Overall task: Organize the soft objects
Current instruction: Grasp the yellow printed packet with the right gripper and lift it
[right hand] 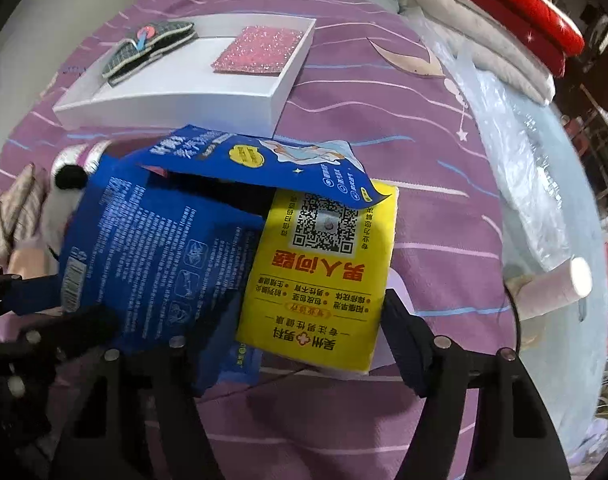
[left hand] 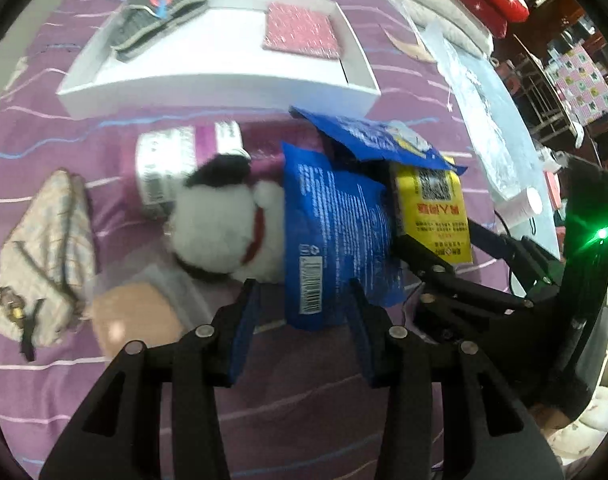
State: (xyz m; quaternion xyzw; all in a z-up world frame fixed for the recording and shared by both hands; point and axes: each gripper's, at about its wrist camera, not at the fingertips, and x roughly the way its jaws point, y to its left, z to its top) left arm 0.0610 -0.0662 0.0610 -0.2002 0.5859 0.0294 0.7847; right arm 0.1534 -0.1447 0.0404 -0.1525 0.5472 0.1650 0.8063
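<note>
Here, a blue packet (left hand: 335,236) and yellow tissue pack (right hand: 323,268) at frame centre.
Long axes running bottom to top, torn blue mouth uppermost; left gripper (left hand: 304,312) straddling the packet's bottom edge, right gripper (right hand: 304,320) straddling the yellow pack, grip uncertain for both.

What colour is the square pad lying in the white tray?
Glittery pink square pad in the white tray; the right wrist view shows it best.

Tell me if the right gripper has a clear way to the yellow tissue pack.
Probably yes: the yellow tissue pack lies between the open right gripper fingers; only the blue bag overlaps its far left edge.
</note>
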